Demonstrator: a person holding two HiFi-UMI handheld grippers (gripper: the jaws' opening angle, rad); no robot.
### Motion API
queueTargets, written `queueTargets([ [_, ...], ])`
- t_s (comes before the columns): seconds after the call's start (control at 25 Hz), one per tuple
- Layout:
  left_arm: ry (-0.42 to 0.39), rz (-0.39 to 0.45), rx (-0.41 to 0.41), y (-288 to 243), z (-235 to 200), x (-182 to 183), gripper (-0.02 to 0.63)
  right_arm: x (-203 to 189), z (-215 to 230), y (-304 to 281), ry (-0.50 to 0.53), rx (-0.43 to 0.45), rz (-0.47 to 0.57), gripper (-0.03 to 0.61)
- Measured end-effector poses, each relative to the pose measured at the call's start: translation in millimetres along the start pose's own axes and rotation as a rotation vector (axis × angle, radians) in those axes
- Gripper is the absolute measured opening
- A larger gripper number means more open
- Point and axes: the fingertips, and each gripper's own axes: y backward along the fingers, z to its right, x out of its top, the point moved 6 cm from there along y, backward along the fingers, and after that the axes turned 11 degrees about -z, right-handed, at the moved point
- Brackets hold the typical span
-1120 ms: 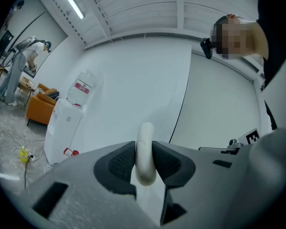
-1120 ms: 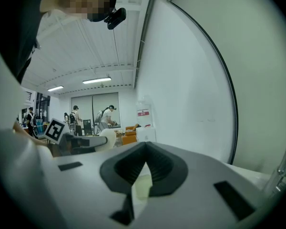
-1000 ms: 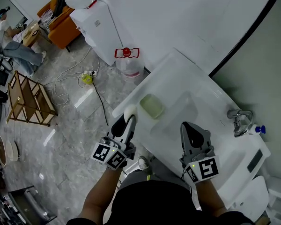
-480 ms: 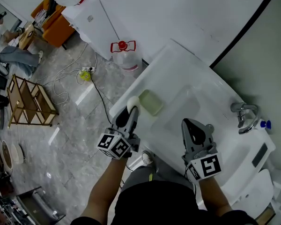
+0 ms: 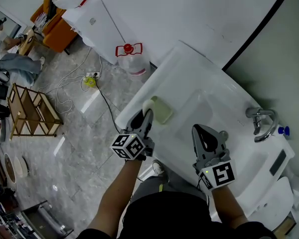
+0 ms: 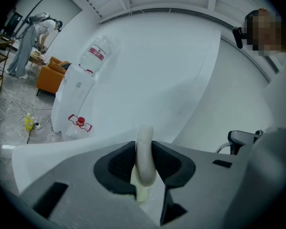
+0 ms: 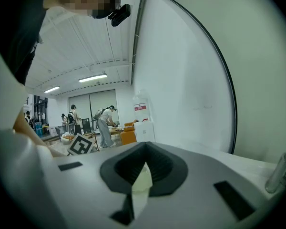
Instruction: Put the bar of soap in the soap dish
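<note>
Left tongs [image 5: 147, 114] clenched on upright bar of soap [image 6: 145, 144], just beside soap dish [image 5: 163, 111], right tongs [image 5: 200, 133] closed, empty

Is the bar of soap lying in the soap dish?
No, the left claw grips the bar of soap upright near the soap dish.
</note>
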Motion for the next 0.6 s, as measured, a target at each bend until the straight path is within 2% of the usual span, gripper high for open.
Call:
queueTargets([
  [0.32, 0.075, -0.071, 0.085, -18, -15, -10, 0.117, -7, 6, -7, -0.019, 0.001, -0.005, 0.013],
  [0.6, 0.121, -0.117, 0.127, -28, -17, -19, 0.117, -19, 17, -10, -0.039, -0.004, -0.006, 0.013],
])
